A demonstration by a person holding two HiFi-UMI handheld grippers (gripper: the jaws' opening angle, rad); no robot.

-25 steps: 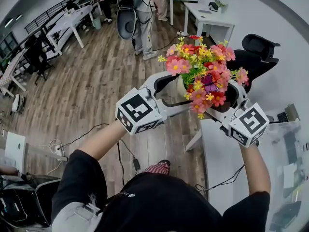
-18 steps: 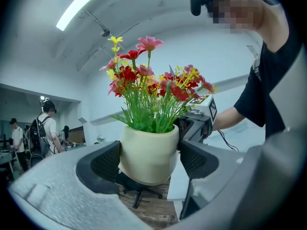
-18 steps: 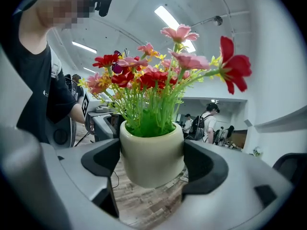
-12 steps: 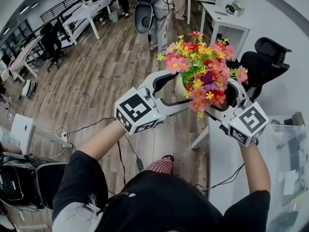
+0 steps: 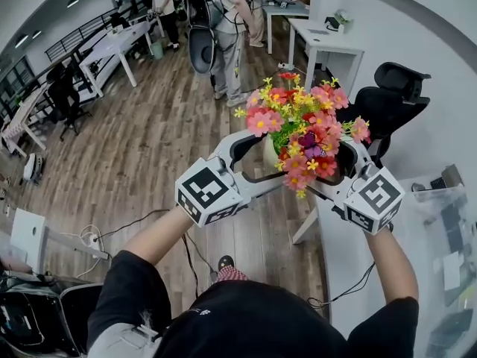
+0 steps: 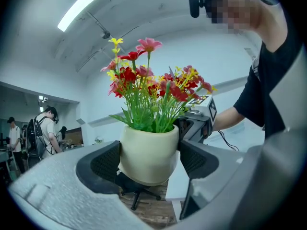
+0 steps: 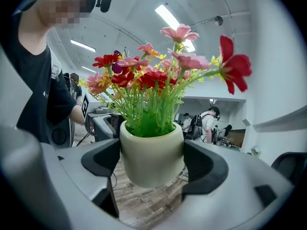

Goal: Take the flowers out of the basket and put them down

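Above the wooden floor (image 5: 149,148), beside a white surface's (image 5: 343,237) edge, the left gripper (image 6: 148,163) and right gripper (image 7: 152,161) both clamp their fingers (image 7: 204,166) on a cream pot (image 5: 269,154) filled with flowers (image 5: 302,125).

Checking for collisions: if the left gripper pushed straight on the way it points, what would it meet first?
The cream flower pot clamped between its jaws; behind that, probably the right gripper.

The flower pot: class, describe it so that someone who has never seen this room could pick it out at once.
Above the brown plank floor, the left gripper and right gripper both clamp one round cream pot in mid-air. Only it carries pink, red and yellow flowers.
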